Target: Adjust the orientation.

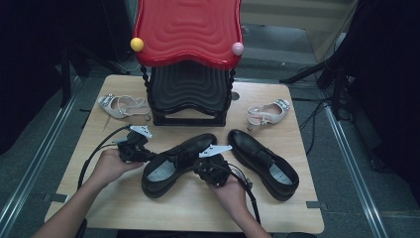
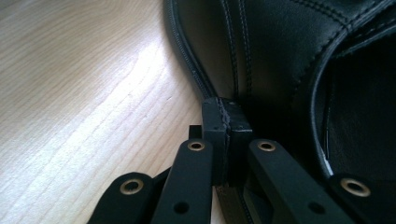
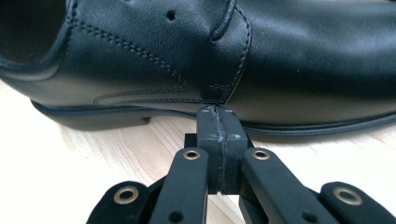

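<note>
A black leather shoe (image 1: 176,163) lies on the wooden table (image 1: 124,198), toe toward the back right. My left gripper (image 1: 143,154) is shut, its tips against the shoe's left side near the heel; in the left gripper view the closed gripper (image 2: 226,119) touches the shoe's wall (image 2: 261,51) with nothing between the pads. My right gripper (image 1: 205,169) is shut too, its tips at the shoe's right side. The right gripper view has the gripper (image 3: 219,123) meeting the shoe (image 3: 233,60) at the sole line. A second black shoe (image 1: 262,163) lies to the right.
A red and black stepped stand (image 1: 188,59) rises at the table's back middle. One white sandal (image 1: 121,105) lies back left, another white sandal (image 1: 267,112) back right. Cables (image 1: 94,153) trail from both grippers.
</note>
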{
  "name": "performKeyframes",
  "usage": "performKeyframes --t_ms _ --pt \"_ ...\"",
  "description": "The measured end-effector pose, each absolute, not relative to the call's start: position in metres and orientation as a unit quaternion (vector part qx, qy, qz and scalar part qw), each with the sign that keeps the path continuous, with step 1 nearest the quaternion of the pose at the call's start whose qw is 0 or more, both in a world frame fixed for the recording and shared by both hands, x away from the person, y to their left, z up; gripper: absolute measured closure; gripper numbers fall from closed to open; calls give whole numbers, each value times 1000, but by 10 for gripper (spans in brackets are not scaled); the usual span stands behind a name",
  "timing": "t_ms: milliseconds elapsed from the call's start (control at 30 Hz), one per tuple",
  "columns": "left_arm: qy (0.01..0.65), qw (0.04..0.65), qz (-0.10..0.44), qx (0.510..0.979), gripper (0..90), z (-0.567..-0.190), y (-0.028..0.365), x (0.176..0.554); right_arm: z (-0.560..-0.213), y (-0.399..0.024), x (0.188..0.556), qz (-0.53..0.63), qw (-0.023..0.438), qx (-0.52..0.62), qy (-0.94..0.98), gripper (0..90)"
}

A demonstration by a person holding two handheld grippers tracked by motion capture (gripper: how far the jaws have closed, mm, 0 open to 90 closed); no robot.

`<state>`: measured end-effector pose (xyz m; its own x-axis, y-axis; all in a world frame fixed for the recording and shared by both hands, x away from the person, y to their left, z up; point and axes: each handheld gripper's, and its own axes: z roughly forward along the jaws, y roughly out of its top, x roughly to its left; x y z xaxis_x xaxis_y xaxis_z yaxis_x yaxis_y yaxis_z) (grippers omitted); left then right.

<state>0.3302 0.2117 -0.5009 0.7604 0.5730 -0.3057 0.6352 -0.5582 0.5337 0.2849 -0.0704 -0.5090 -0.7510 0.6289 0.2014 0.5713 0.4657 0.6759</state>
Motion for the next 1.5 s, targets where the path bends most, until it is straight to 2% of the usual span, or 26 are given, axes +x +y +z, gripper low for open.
performKeyframes --t_ms 733,1500 --pt "350 347 -94 865 900 -508 190 317 -505 -90 294 367 40 385 846 900" --pt "352 369 -85 856 900 -513 147 299 -503 -112 310 357 62 431 826 900"
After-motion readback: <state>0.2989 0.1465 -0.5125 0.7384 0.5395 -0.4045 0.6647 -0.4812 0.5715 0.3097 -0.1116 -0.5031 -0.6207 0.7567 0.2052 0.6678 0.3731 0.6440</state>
